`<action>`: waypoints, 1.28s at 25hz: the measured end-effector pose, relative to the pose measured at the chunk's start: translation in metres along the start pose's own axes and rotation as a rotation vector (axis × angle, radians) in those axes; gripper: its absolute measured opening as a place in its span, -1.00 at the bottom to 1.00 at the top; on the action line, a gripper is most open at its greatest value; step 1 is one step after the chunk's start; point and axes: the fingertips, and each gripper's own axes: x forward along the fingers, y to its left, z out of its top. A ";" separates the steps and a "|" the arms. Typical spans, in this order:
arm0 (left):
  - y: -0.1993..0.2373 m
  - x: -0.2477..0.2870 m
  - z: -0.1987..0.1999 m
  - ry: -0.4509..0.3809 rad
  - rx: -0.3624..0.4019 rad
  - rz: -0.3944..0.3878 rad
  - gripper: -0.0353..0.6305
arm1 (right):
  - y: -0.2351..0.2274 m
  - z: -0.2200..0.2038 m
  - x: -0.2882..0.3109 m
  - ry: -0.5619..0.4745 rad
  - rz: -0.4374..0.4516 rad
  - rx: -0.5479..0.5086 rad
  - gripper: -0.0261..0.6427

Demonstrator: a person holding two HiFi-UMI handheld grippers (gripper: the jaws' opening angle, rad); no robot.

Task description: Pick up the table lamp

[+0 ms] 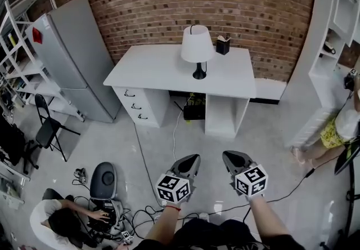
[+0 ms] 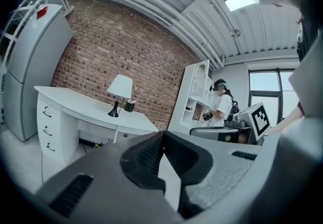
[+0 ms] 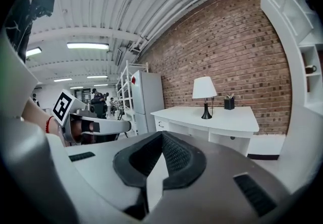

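Head view: bare floor [image 1: 216, 136] is seen between closed left gripper [image 1: 193, 157], closed right gripper [image 1: 228, 155] and desk [image 1: 160, 74] edge below table lamp [image 1: 197, 47]

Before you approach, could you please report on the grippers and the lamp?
Left gripper and right gripper shut, empty, short of the desk. Table lamp upright on it, untouched. Pen holder beside lamp.

Grey left claw [image 1: 193, 159], red wristband [image 1: 173, 208]

right claw [image 3: 162, 134]: closed, empty | table lamp [image 3: 204, 89]: upright on white desk [image 3: 224, 119]
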 end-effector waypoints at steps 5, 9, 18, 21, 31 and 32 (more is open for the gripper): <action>0.015 0.015 0.001 0.008 -0.027 -0.001 -0.88 | -0.016 -0.004 0.012 0.024 -0.023 0.011 -0.92; 0.022 0.029 0.000 0.012 -0.040 0.000 -0.88 | -0.033 -0.008 0.022 0.035 -0.036 0.026 -0.91; 0.065 0.083 0.010 0.017 -0.036 0.037 -0.88 | -0.080 -0.007 0.085 0.037 0.013 0.027 -0.92; 0.086 0.111 0.023 0.015 -0.032 0.053 -0.88 | -0.102 0.002 0.116 0.042 0.040 0.026 -0.92; 0.133 0.201 0.053 0.014 -0.054 0.076 -0.88 | -0.167 0.027 0.194 0.064 0.117 0.007 -0.91; 0.136 0.208 0.054 0.014 -0.057 0.079 -0.88 | -0.173 0.027 0.200 0.069 0.121 0.008 -0.92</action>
